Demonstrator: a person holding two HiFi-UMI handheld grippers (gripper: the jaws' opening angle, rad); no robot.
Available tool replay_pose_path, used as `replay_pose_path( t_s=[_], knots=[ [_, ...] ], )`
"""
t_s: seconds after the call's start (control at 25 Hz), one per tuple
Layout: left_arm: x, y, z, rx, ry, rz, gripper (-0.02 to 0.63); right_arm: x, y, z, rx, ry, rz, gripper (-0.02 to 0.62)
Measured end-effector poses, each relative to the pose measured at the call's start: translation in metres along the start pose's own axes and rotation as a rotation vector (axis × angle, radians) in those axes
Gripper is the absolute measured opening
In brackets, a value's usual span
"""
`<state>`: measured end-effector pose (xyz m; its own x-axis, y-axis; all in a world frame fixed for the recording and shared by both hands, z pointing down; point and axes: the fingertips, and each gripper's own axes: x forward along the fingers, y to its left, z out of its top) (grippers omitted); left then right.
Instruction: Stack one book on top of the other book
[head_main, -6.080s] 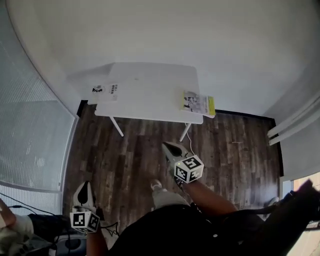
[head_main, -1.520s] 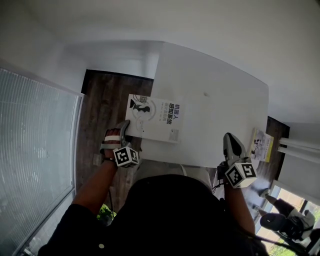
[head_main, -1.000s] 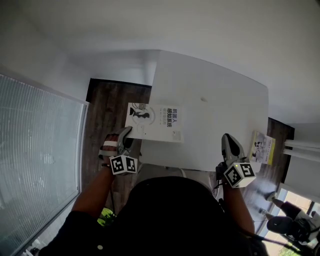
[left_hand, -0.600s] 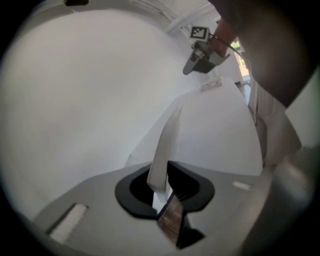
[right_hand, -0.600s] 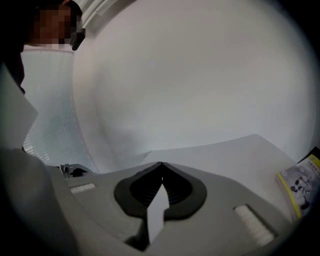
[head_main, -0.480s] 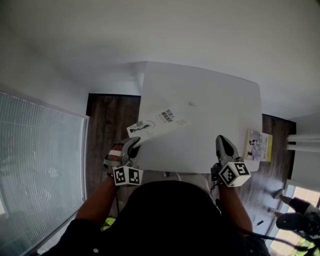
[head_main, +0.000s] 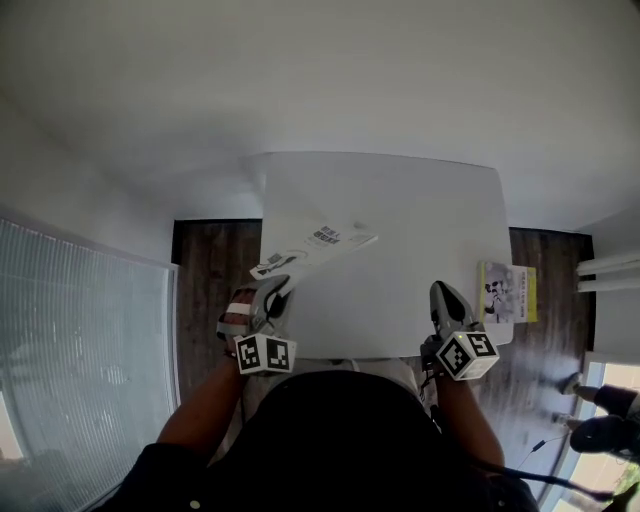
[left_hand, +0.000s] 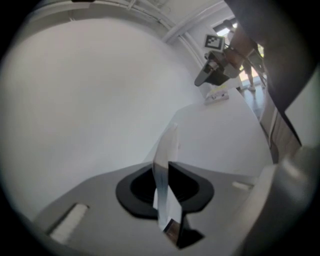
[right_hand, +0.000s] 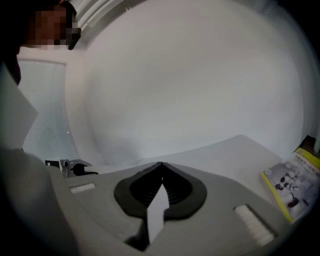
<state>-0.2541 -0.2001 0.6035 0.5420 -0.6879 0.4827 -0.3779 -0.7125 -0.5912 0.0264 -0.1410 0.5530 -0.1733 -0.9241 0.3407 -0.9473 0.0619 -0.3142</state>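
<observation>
The left gripper (head_main: 272, 298) sits at the near-left corner of the white desk (head_main: 400, 200). Its jaws have just been closing and are now clamped on the near edge of the white book (head_main: 315, 248). In the left gripper view the white book (left_hand: 164, 172) stands edge-on between the pads, thin and upright. From the head view it is tilted, with the clamped end raised and the cover and its black print slanting away toward the middle of the desk. Whether its far edge touches the desk cannot be told.

The right gripper (head_main: 446, 298) is above the near edge, toward the near-right corner. Its jaws (right_hand: 161, 172) are pressed together with nothing between them.

Just beyond and to the right of it, the yellow-edged book (head_main: 508, 292) lies flat at the desk's right edge and reaches partly past it. It is well apart from the white book.

Dark wooden floor (head_main: 210, 260) shows past the desk's left edge.
</observation>
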Motion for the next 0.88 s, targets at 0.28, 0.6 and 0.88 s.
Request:
replay_pose_path(
  t_s=[0.28,0.6,0.88],
  knots=[
    [0.019,0.001,0.044,0.017,-0.056,0.003,0.058,-0.017,-0.03,0.005,0.025,-0.017,-0.039,0.002],
    [0.034,-0.015,0.091,0.04,-0.087,-0.025,0.057,-0.037,-0.06,0.014,0.047,-0.043,-0.055,0.002],
    [0.047,-0.039,0.125,0.079,-0.1,-0.058,0.057,-0.055,-0.091,0.013,0.077,-0.071,-0.072,0.002]
  ],
)
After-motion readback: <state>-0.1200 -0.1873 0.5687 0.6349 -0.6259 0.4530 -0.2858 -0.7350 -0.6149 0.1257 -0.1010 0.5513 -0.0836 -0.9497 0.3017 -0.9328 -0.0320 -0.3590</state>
